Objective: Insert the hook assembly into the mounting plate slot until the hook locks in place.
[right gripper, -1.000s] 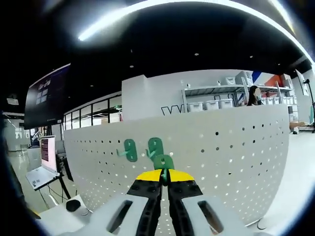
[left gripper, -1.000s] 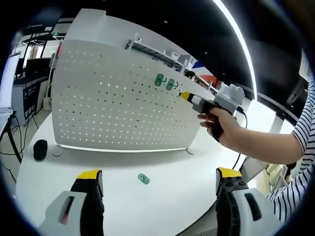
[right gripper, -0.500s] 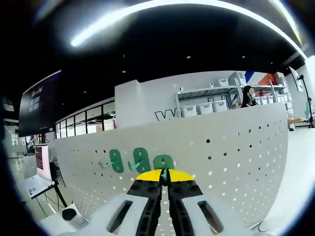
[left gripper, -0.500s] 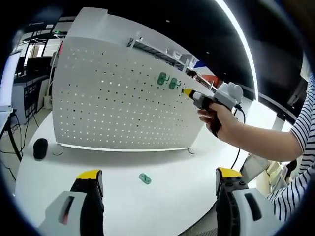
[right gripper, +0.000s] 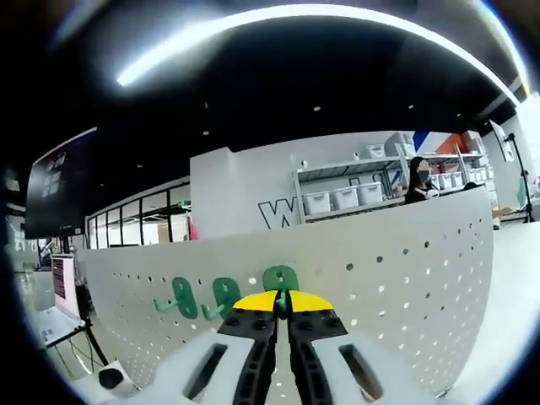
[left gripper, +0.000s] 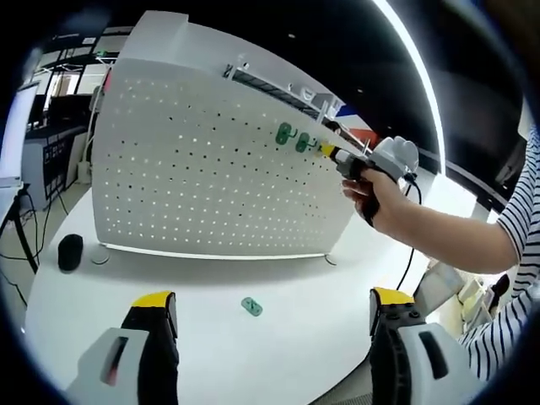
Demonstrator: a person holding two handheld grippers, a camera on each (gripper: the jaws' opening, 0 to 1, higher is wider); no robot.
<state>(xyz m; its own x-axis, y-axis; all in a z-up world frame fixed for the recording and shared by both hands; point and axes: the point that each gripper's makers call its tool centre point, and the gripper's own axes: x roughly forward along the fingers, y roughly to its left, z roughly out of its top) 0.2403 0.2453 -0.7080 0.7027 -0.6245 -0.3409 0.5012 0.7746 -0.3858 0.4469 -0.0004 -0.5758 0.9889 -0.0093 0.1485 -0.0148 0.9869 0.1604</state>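
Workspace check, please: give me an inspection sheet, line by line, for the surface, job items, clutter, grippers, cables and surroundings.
Surface: white table.
Job's things: white pegboard upright; two green hooks mounted near its top; a third green hook at the board; spare green hook lying on the table.
Clutter: black object beside the board.
Grippers: left gripper open; right gripper shut on the third hook.
Cables: one trailing from the right gripper.
Surroundings: shelving with bins.

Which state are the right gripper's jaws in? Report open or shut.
Shut. In the right gripper view the right gripper has its yellow-tipped jaws pressed together on a green hook held against the white pegboard.
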